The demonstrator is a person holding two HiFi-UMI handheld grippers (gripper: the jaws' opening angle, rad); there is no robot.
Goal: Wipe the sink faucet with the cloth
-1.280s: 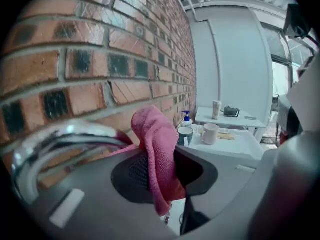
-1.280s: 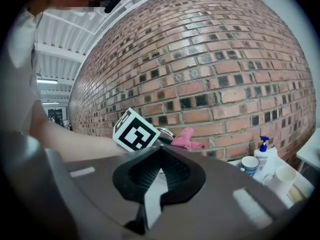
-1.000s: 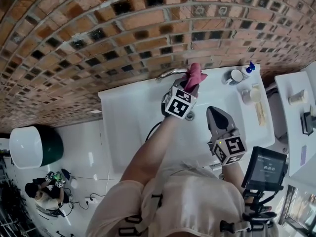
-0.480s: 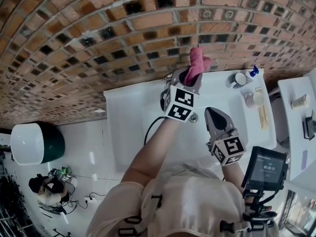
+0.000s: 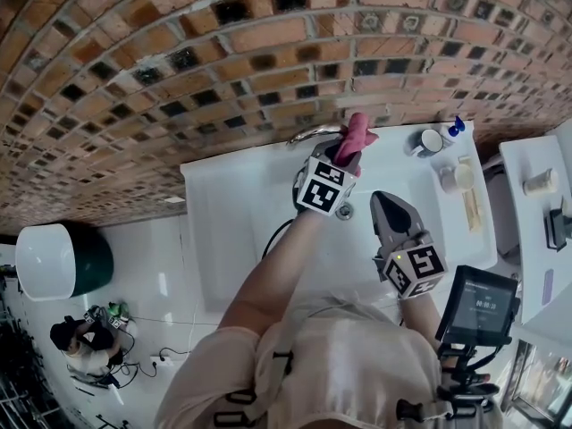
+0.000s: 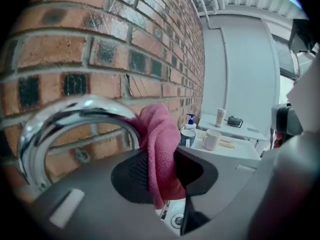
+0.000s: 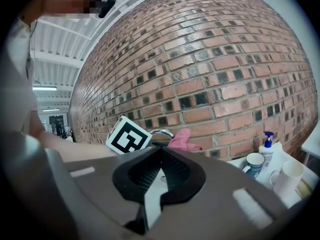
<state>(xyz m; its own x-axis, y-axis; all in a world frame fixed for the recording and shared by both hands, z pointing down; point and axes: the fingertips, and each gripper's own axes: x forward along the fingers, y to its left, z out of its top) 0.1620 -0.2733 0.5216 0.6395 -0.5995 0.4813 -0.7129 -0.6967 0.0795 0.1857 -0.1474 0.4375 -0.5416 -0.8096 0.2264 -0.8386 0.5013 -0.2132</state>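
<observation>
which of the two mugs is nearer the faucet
The dark blue mug, next to the pump bottle; the white mug stands farther from the faucet.

Grey left tool (image 5: 340,158) and right tool (image 5: 383,203) carry black-and-white marker cubes (image 5: 322,186); cream top (image 5: 357,356).

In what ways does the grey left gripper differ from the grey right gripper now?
The left gripper is shut on the pink cloth; the right gripper is shut on nothing. The left gripper holds the cloth at the curved chrome faucet; the right gripper hangs apart from it, over the white sink. Both carry a cube with square markers.
</observation>
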